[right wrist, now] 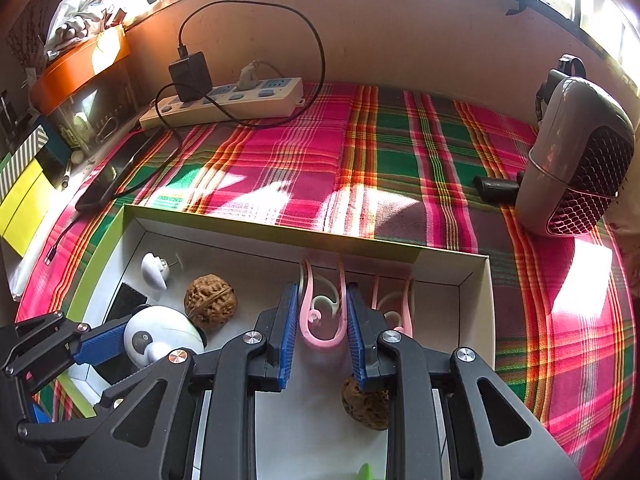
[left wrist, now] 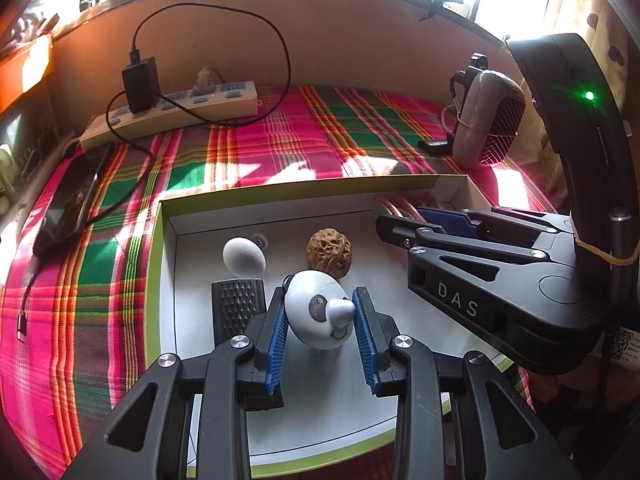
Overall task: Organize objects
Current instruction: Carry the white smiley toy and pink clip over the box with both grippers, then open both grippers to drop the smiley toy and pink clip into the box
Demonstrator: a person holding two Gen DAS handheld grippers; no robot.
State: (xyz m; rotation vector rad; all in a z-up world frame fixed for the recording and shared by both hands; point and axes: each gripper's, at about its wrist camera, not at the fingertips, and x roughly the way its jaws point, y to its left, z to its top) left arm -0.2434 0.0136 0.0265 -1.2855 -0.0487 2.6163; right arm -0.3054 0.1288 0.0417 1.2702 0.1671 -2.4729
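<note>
A shallow white box with a green rim (left wrist: 154, 264) lies on a plaid cloth. My left gripper (left wrist: 320, 312) is shut on a white panda-face figure (left wrist: 316, 316) and holds it over the box floor. Beyond it lie a walnut (left wrist: 329, 253), a white egg-shaped piece (left wrist: 243, 255) and a black ridged block (left wrist: 238, 306). My right gripper (right wrist: 322, 312) is shut on a pink curved clip (right wrist: 320, 316) inside the box (right wrist: 476, 300). A second pink clip (right wrist: 394, 304) lies to its right. A second walnut (right wrist: 366, 404) sits under my right finger. The first walnut also shows in the right wrist view (right wrist: 210, 302).
A white power strip (left wrist: 168, 110) with a black charger and cable lies at the back left. A black phone (left wrist: 66, 204) lies at the left. A grey device with a dark mesh face (right wrist: 576, 168) stands at the right. A wall and window ledge close the back.
</note>
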